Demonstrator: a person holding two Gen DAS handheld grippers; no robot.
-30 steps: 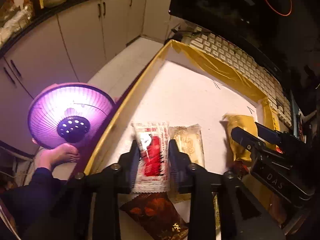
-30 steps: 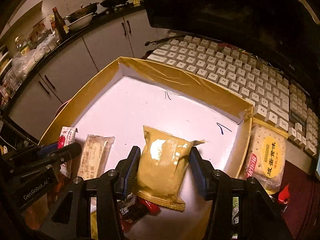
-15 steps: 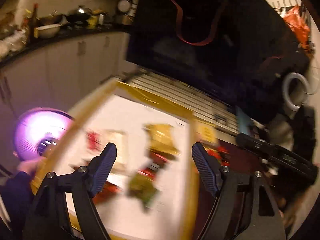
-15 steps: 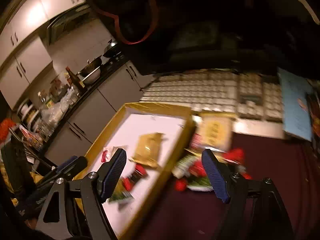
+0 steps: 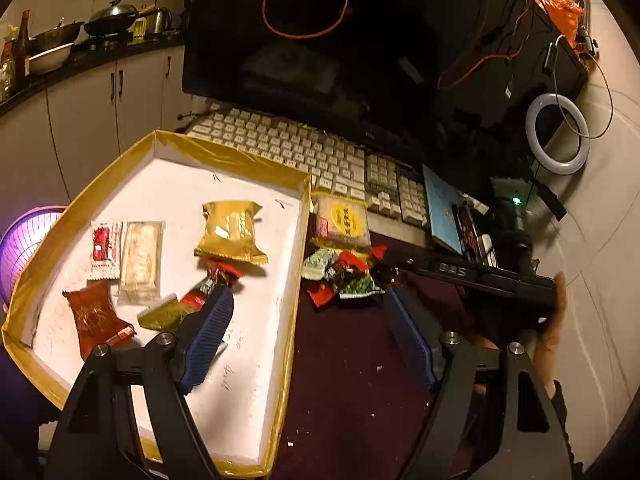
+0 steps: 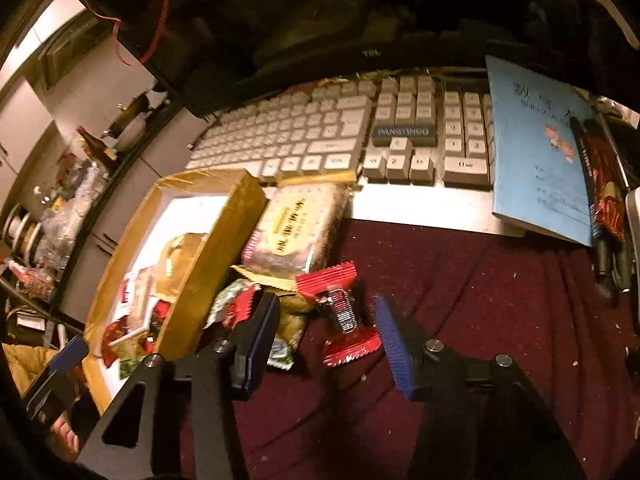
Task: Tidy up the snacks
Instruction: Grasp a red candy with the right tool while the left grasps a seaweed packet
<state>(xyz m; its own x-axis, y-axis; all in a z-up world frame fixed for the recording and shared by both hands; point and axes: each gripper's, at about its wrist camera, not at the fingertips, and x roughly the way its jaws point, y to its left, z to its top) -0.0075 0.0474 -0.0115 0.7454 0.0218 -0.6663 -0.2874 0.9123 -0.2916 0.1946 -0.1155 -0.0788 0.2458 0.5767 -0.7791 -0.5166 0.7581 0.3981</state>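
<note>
A gold-rimmed tray (image 5: pixel 298 248) with a white floor holds a gold packet (image 5: pixel 230 232), a red-and-white packet (image 5: pixel 105 248), a beige packet (image 5: pixel 140 256), a red packet (image 5: pixel 94 318) and smaller sweets. Right of it on the maroon cloth lie a cracker pack (image 5: pixel 344 224) (image 6: pixel 296 232) and a pile of small snacks (image 5: pixel 344 276). My left gripper (image 5: pixel 308 336) hangs open and empty above the tray's right rim. My right gripper (image 6: pixel 326 336) straddles a red candy packet (image 6: pixel 346 316) at the pile's edge. Its jaws are closing, and the left pad is still off the packet.
A white keyboard (image 6: pixel 320 136) and dark monitor (image 5: pixel 320 40) stand behind the tray. A blue booklet (image 6: pixel 536 152) with a pen (image 6: pixel 588 184) lies at the right. A ring light (image 5: pixel 558 136) leans at the far right. A purple heater (image 5: pixel 20 248) glows left of the tray.
The left gripper let go of the red-and-white packet and the right let go of the gold packet in the tray. Both swung right to the loose pile, and the right jaws have narrowed.
</note>
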